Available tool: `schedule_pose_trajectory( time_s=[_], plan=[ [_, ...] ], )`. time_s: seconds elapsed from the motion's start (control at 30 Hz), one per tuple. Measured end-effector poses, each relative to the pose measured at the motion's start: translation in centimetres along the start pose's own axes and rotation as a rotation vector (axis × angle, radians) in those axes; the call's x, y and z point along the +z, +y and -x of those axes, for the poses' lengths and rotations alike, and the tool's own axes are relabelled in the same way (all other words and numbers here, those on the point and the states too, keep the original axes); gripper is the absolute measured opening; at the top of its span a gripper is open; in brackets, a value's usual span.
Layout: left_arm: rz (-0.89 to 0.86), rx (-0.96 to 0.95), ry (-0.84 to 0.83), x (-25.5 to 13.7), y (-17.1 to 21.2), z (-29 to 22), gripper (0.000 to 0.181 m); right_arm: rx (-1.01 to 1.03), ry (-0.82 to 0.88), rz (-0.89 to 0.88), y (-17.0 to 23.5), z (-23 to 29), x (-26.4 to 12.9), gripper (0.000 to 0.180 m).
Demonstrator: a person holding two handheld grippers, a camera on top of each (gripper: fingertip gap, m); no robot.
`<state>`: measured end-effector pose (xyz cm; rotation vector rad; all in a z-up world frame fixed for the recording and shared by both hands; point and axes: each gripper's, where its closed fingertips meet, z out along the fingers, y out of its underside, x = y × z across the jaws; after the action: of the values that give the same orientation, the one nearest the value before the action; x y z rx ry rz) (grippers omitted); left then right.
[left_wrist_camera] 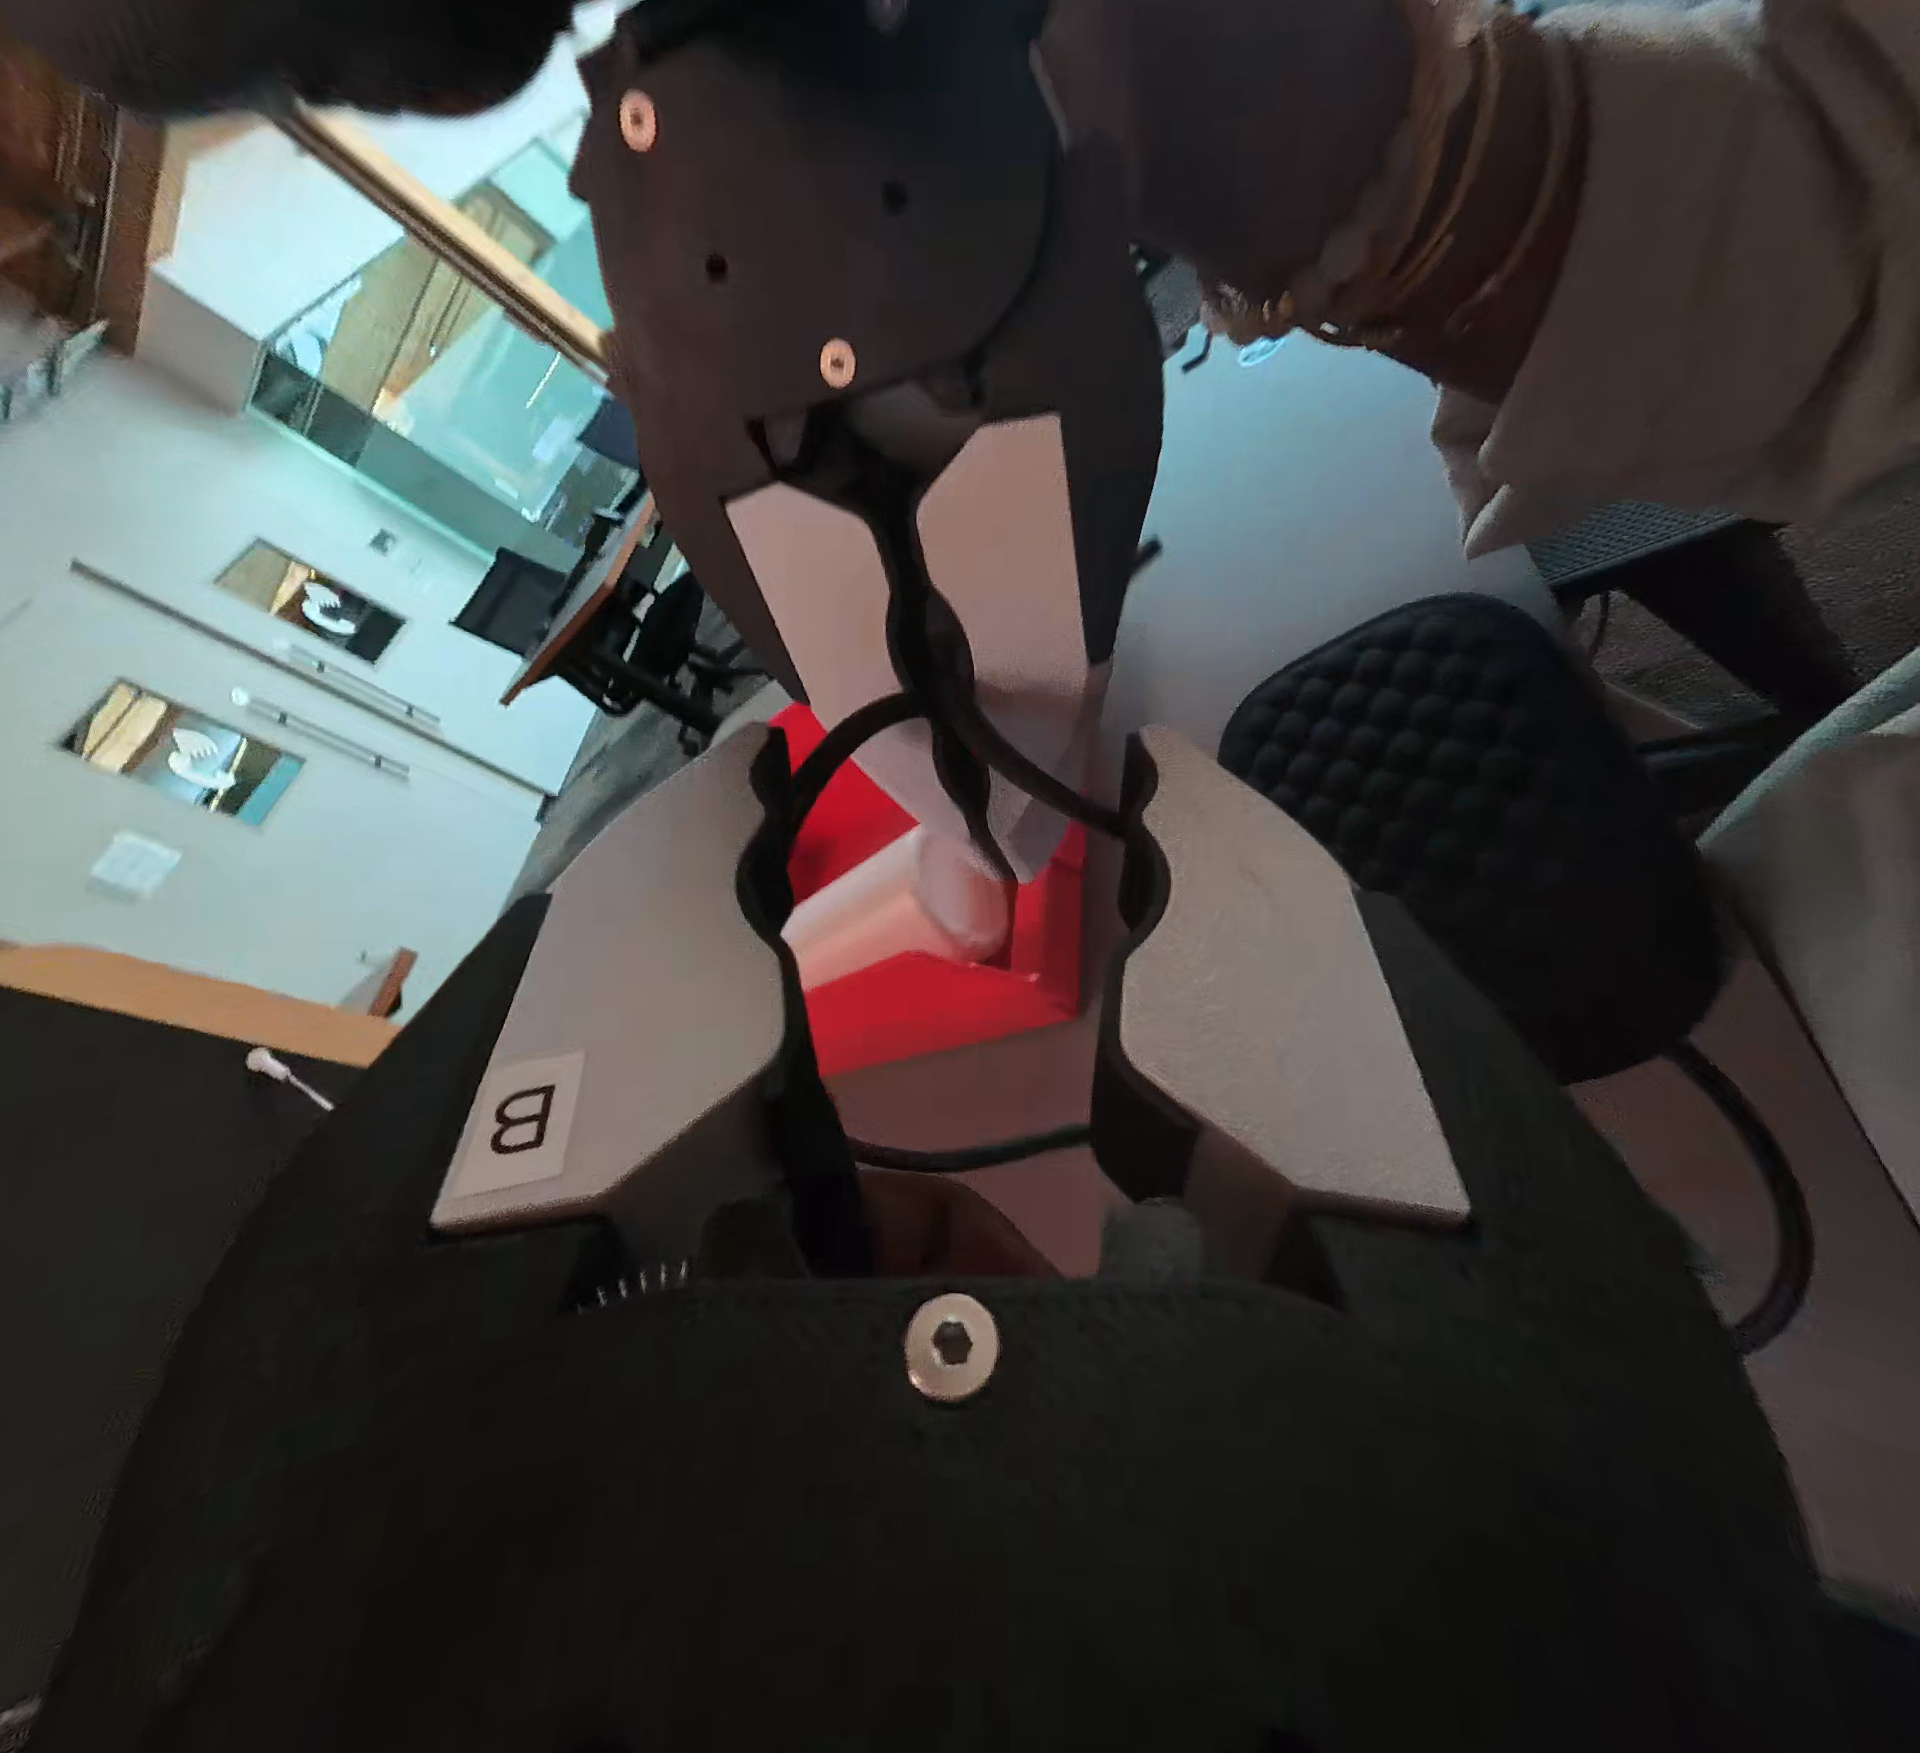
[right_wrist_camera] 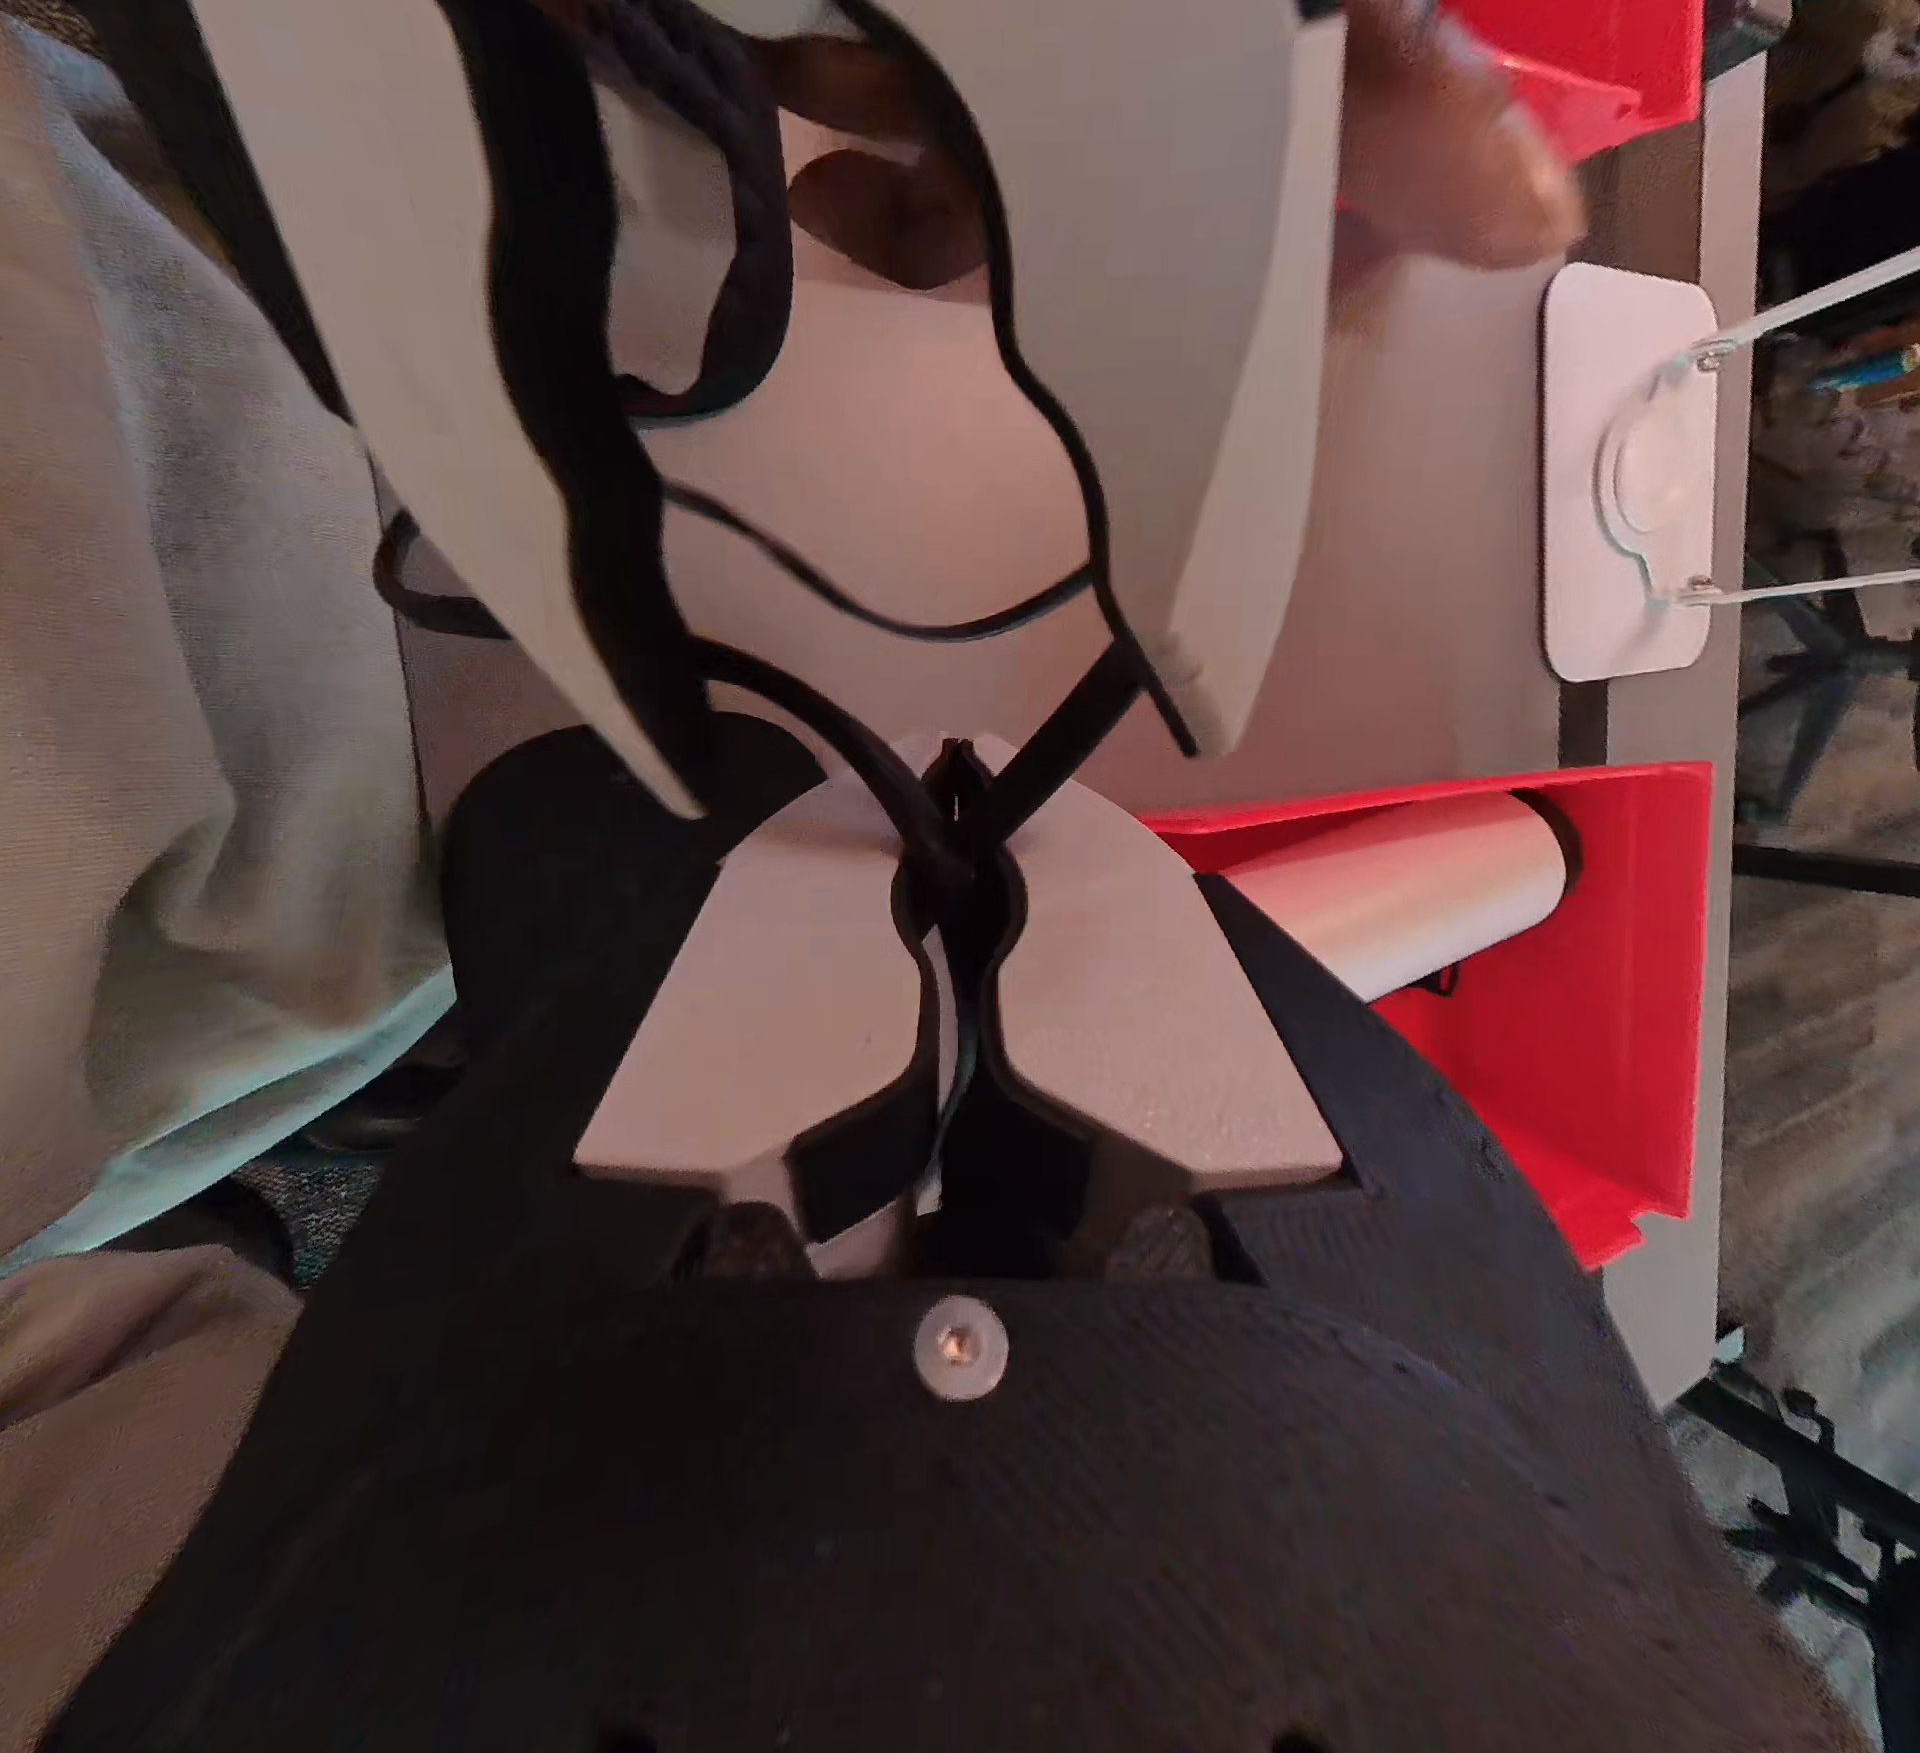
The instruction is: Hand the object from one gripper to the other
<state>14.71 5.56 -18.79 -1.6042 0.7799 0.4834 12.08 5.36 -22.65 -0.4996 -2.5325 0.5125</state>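
at frame centre the right gripper (right_wrist_camera: 961,820) pinches a thin black cable (right_wrist_camera: 894,628); the left gripper (left_wrist_camera: 951,830), jaws wide, straddles it above a red plastic bin (left_wrist_camera: 935,1007).

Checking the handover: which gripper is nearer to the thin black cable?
Right. The right gripper is shut on the thin black cable, pinching it at its tips. The left gripper is open, its fingers either side of the cable loop, not clamping it.
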Motion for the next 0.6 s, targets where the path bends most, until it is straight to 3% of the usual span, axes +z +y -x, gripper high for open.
schedule_pose_trajectory(
  time_s=[0.03, 0.27, 0.43, 0.6],
  plan=[
    [0.009, -0.016, -0.004, 0.0, 0.2, 0.0, 0.058, -0.003, 0.009, 0.009, 0.0, -0.1, -0.1, 0.0],
    [0.128, -0.022, -0.025, 0.0, 1.9, 0.3, 0.01, -0.059, 0.063, 0.048, 0.1, -0.3, -0.4, 0.001],
    [0.115, -0.106, -0.026, -0.6, 1.7, 1.1, 0.008, -0.033, 0.135, -0.028, -0.9, -1.3, -1.0, 0.004],
    [0.1, -0.244, -0.078, -2.0, 2.4, 3.4, 0.007, 0.077, 0.304, -0.285, -2.7, -3.8, -4.3, 0.047]
  ],
)
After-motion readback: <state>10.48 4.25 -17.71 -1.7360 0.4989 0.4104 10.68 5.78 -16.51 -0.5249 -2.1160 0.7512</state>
